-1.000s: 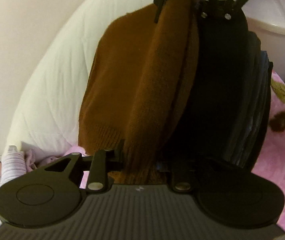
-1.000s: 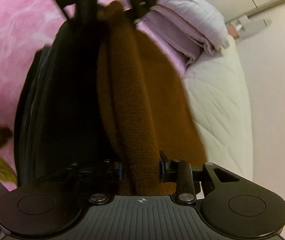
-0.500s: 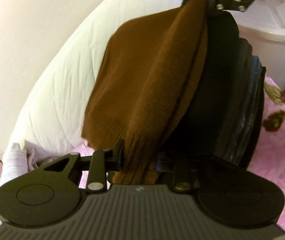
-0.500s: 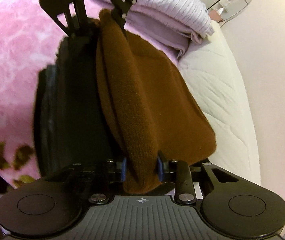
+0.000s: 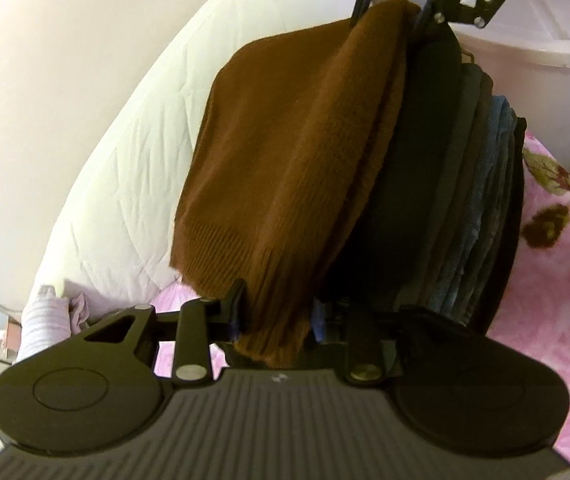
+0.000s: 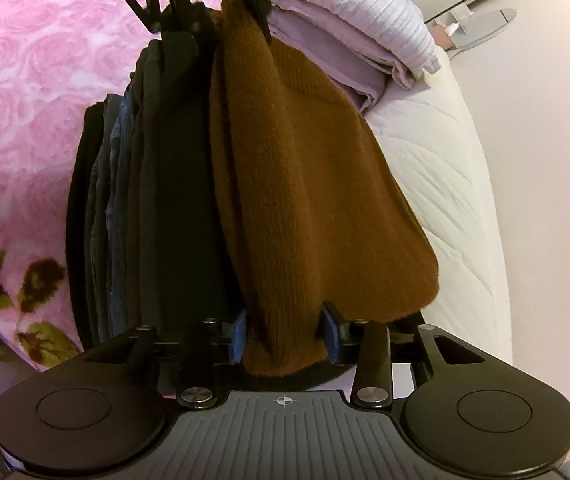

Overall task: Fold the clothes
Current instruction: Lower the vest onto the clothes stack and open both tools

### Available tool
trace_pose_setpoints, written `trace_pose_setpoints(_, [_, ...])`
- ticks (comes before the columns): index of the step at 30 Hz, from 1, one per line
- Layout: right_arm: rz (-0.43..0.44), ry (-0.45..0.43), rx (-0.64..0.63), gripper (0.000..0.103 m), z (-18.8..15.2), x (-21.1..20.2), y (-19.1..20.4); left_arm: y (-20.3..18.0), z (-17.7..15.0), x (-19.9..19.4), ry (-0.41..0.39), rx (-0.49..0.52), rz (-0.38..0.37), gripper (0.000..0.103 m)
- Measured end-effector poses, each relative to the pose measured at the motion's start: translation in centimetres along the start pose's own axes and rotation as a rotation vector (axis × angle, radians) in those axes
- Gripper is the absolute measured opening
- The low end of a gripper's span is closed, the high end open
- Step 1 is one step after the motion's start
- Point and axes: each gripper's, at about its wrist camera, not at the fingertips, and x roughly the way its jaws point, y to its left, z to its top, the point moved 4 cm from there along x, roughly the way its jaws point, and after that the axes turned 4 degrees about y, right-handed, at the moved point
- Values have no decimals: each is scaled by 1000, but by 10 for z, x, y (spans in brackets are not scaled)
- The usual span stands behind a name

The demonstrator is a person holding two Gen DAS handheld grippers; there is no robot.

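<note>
Both grippers carry a folded brown sweater (image 5: 297,152) above a stack of dark folded clothes (image 6: 141,200): left gripper (image 5: 277,316) clamped on one end, right gripper (image 6: 285,336) easing apart around the other. Next, probably, lowering it squarely onto the stack.

Sweater carried toward the white mattress

The brown sweater (image 5: 293,152) has swung away from the dark clothes stack (image 5: 465,200), over the white mattress (image 5: 125,152), while the right gripper (image 6: 285,336) jaws are opening around it.
</note>
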Motion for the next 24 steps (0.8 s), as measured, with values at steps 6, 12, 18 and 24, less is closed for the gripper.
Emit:
trace_pose_setpoints(6, [2, -6, 87, 42, -8, 0, 4, 20, 4, 16, 60, -100, -18, 30])
trace_pose_setpoints(12, [-5, 1, 125, 43, -6, -2, 5, 51, 5, 23, 117, -158, -42, 34])
trace_pose_setpoints(18, [26, 37, 282, 43, -13, -30, 7, 65, -21, -17, 150, -450, -77, 40])
trace_pose_setpoints(24, [38, 37, 583, 44, -14, -90, 19, -4, -50, -114, 105, -773, -131, 60])
